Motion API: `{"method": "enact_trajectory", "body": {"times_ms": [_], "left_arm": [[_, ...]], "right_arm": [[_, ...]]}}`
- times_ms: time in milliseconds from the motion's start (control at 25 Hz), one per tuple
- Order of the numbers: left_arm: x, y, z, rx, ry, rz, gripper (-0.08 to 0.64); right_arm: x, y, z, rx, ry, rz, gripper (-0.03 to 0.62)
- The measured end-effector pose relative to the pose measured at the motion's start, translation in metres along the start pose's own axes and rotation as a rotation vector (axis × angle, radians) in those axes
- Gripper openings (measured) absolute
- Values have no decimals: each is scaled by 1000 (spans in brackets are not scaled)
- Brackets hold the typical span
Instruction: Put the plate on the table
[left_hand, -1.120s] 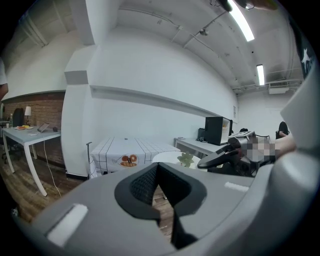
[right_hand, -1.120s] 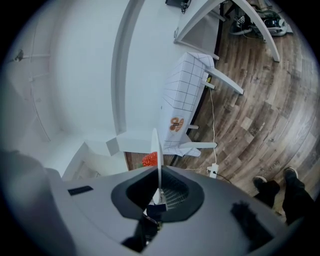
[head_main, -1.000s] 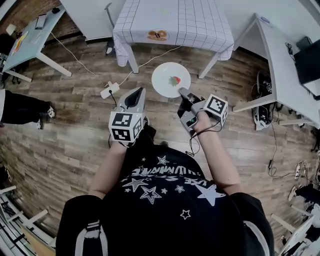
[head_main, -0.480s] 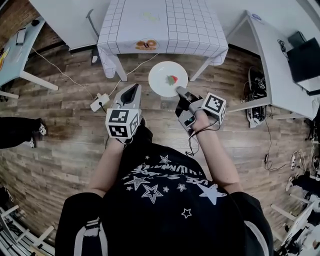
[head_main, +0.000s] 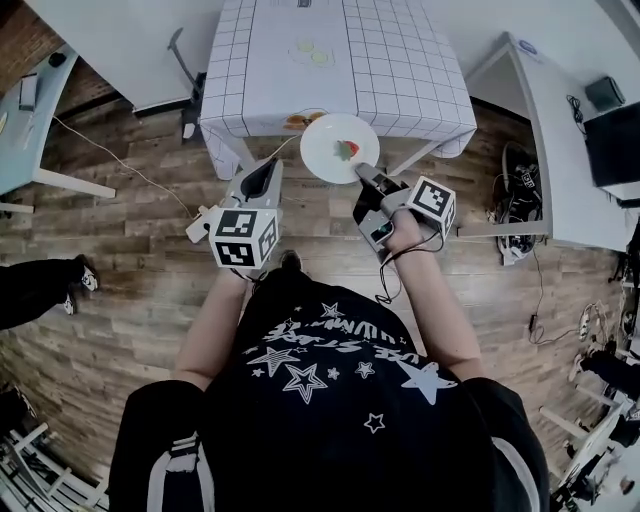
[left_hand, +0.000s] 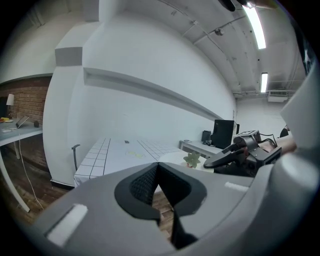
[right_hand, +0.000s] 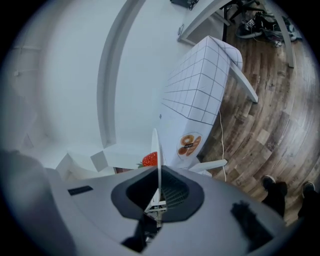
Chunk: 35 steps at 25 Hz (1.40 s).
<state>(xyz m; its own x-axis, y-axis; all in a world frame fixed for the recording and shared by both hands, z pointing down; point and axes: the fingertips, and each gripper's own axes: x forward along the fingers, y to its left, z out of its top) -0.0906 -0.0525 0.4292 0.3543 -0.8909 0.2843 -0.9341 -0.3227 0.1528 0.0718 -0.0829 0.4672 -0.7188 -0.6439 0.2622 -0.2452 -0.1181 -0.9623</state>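
A white plate (head_main: 335, 140) with a strawberry (head_main: 348, 150) on it hangs level over the near edge of the table (head_main: 400, 70), which has a white grid cloth. My right gripper (head_main: 362, 172) is shut on the plate's near rim. The right gripper view shows the plate (right_hand: 155, 145) edge-on between the pads, the strawberry (right_hand: 150, 159) beside it and the table (right_hand: 200, 95) ahead. To the plate's left my left gripper (head_main: 268, 166) is shut and holds nothing. In the left gripper view its jaws (left_hand: 158, 166) meet, with the plate (left_hand: 175, 158) and the right gripper (left_hand: 235, 152) off to the right.
A doughnut print (head_main: 296, 121) marks the cloth's front edge, and small pale things (head_main: 310, 50) lie on the table top. A white desk (head_main: 560, 120) stands to the right, with a monitor (head_main: 612, 140). A light blue table (head_main: 30, 110) and a person's leg (head_main: 40, 285) are at the left.
Both grippers and the plate have moved forward towards the gridded table. The plate was over bare floor and now overlaps the table's near edge. The grip on the plate is unchanged.
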Motion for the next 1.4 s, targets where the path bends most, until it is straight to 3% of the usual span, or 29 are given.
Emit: {"method": "enact_trajectory", "body": {"times_ms": [240,520,680,880,1400], "left_arm": [[20,42,2,-22,-6,-25,9],[1,25,-31,23,-73,-24,9],[55,58,-2,10,-42,-47,9],[110,86,31,-7,0,17,9],[199,122,62,-25,-6,152,9]], "right_arm": [[46,3,11,-14,-27,-14,21],[22,-21,-2,-65,-50,35,21],[69,-1,45,-44,-72,-11,21],[129,15,103,-8,-12,-19,21],[230,15,178,-63,149,-12,21]]}}
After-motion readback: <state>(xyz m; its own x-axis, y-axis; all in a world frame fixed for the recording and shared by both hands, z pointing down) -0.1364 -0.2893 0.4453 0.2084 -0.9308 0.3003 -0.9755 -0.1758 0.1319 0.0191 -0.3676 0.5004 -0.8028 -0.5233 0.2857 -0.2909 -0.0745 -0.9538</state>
